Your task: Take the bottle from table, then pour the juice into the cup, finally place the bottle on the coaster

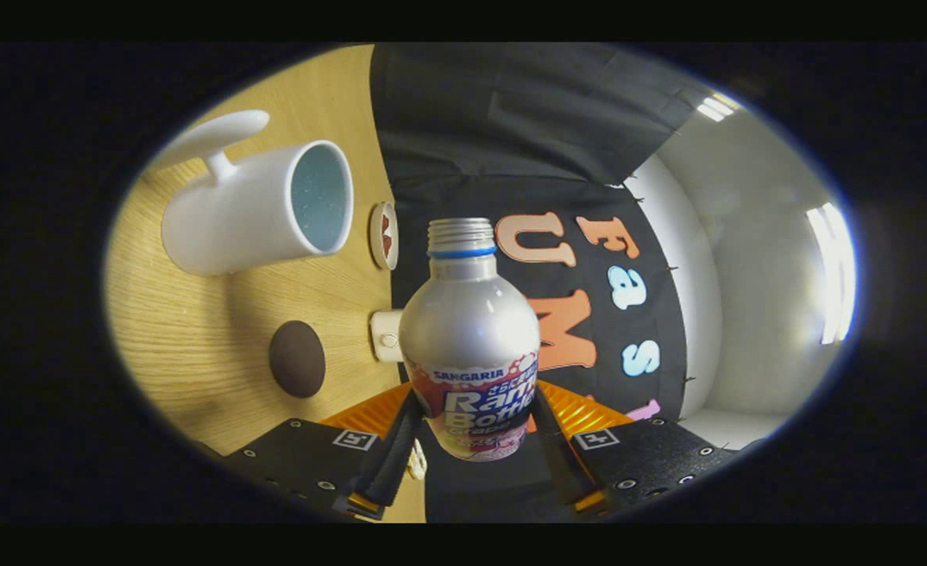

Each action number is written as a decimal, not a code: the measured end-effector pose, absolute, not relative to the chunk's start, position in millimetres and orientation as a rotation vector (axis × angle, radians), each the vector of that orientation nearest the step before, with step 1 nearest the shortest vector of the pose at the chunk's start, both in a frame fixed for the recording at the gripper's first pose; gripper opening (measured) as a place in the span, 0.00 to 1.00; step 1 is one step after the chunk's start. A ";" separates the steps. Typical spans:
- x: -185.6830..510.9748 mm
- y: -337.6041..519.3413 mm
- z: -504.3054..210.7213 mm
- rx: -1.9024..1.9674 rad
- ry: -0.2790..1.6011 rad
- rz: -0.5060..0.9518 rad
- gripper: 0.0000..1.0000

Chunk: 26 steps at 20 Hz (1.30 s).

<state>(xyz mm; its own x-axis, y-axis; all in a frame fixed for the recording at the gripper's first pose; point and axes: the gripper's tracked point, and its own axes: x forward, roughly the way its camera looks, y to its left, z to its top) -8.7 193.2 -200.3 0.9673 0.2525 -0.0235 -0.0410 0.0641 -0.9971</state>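
My gripper (475, 413) is shut on a silver bottle (469, 330) with a colourful label, its fingers (397, 448) pressing on the lower body from both sides. The cap is off and the threaded neck (461, 236) is bare. The view is rolled, so the bottle lies roughly level with the wooden table (188, 330). A white cup (255, 208) with a handle stands beyond the fingers, its open mouth beside and slightly past the bottle's neck. I see no stream of juice. A dark round coaster (296, 358) lies on the table nearer to me than the cup.
A small round white object with a red mark (384, 234) and a small white block (387, 336) sit along the table's far edge against the black cloth wall. A white booth wall with bright lights (829, 271) stands beyond.
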 end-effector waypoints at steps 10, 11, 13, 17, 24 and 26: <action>-12.4 196.9 -199.7 -1.598 -0.229 0.238 0.75; -12.2 196.6 -199.4 -1.610 -0.236 0.237 0.75; -11.0 196.1 -198.4 -1.637 -0.251 0.232 0.75; -10.6 195.8 -198.0 -1.647 -0.256 0.229 0.75; -9.8 197.6 -196.3 -1.658 -0.268 0.233 0.75; -9.5 197.8 -195.5 -1.659 -0.267 0.237 0.75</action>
<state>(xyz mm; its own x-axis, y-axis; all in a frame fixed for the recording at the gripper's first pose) -9.5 197.8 -195.5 0.9502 0.3116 0.0020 0.0342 -0.0979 -0.9946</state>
